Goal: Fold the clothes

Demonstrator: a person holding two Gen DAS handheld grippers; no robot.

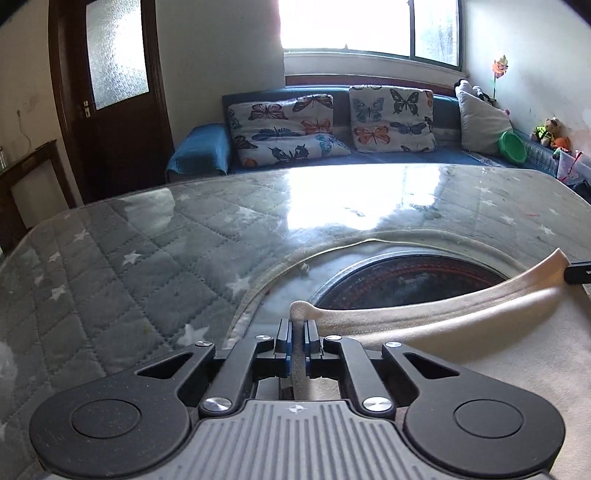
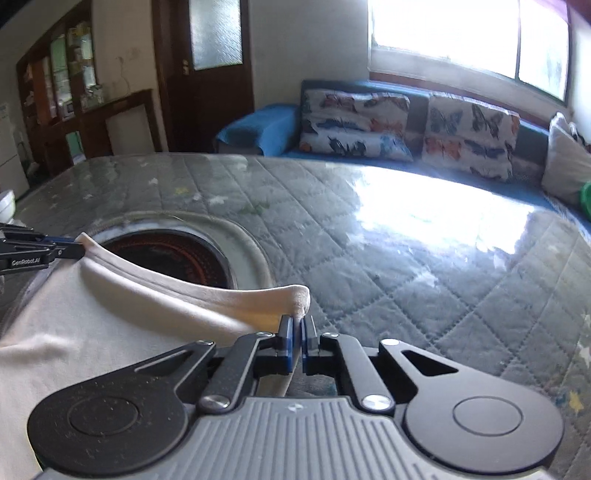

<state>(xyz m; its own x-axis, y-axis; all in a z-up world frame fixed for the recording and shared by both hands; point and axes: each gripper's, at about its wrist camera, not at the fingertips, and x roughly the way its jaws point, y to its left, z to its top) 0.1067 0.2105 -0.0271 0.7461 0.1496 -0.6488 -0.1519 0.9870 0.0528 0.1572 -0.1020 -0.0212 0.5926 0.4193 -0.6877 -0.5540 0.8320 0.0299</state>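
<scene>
The cream garment [image 1: 424, 321] lies below and between my two tools, its far edge lifted into a taut band running from one to the other. My left gripper [image 1: 297, 334] is pinched nearly shut on one corner of that edge, cloth bunching up past the tips. My right gripper [image 2: 297, 330] is closed on the other corner the same way. The grip is shallow at both ends, I judge: a quick lift or uneven pull could slide a corner out, or drag the body crooked. Ahead of the jaws spreads a quilted grey cover [image 2: 369, 236] under glossy sheeting, with a dark round cut-out [image 1: 410, 284] just past the edge. Beyond stand a blue sofa [image 1: 406, 157], butterfly cushions [image 1: 391, 118], a window [image 1: 369, 26] and a dark door [image 1: 110, 92].
</scene>
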